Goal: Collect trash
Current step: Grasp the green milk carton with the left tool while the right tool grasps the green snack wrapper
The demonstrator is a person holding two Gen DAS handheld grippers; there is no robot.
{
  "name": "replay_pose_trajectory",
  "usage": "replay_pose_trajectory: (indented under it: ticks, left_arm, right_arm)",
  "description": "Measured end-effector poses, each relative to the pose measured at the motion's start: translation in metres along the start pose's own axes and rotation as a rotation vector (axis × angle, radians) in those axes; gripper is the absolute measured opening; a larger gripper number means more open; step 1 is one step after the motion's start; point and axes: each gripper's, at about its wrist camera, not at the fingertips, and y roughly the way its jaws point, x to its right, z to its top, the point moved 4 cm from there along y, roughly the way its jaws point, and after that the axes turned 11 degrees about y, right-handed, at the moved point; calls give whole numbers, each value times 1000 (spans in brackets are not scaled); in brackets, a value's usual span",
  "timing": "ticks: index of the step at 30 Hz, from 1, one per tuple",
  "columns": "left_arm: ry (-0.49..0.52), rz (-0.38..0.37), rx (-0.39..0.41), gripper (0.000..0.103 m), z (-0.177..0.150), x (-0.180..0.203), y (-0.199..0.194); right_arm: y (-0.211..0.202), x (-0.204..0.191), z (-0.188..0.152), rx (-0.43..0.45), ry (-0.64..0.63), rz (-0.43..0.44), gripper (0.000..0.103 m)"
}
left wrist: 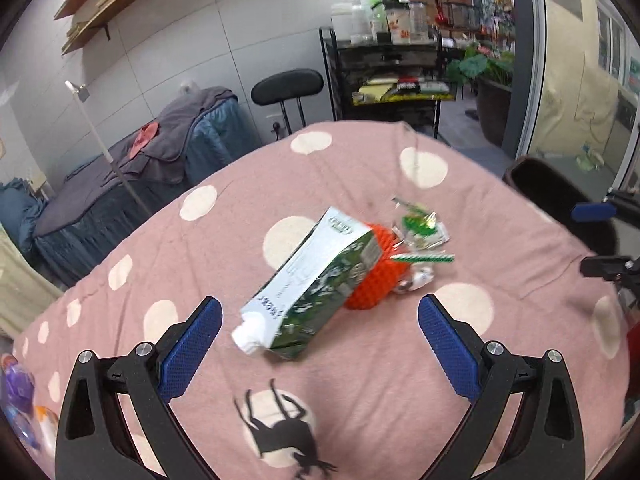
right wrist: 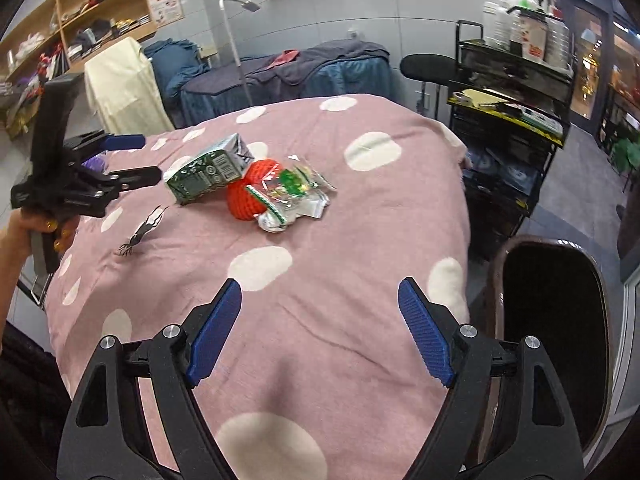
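A green and white drink carton (left wrist: 312, 284) lies on its side on the pink dotted tablecloth (left wrist: 400, 380), its white cap toward my left gripper (left wrist: 320, 320). That gripper is open and empty, just short of the carton. An orange foam net (left wrist: 372, 280) and a crumpled green and silver wrapper (left wrist: 420, 236) lie against the carton's far end. My right gripper (right wrist: 320, 312) is open and empty, well short of the carton (right wrist: 208, 172), net (right wrist: 252, 196) and wrapper (right wrist: 296, 192). The left gripper (right wrist: 136, 160) shows at the left of the right wrist view.
A dark bin (right wrist: 556, 340) stands open beside the table's right edge; it also shows in the left wrist view (left wrist: 560, 204). A black trolley (right wrist: 512, 128) with bottles, a stool (left wrist: 288, 88) and a covered bed (left wrist: 152, 160) stand beyond the table.
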Motion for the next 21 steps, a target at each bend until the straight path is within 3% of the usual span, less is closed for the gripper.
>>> replay_pose_trajectory:
  ticks: [13, 16, 21]
  left_arm:
    - [150, 26, -164, 96, 9, 1, 69]
    - [127, 10, -196, 78, 2, -2, 79]
    - [70, 21, -168, 72, -4, -9, 69]
  right_arm:
    - [34, -42, 15, -71, -89, 26, 80]
    - [44, -44, 15, -87, -102, 17, 80]
    - [65, -46, 20, -108, -132, -8, 80]
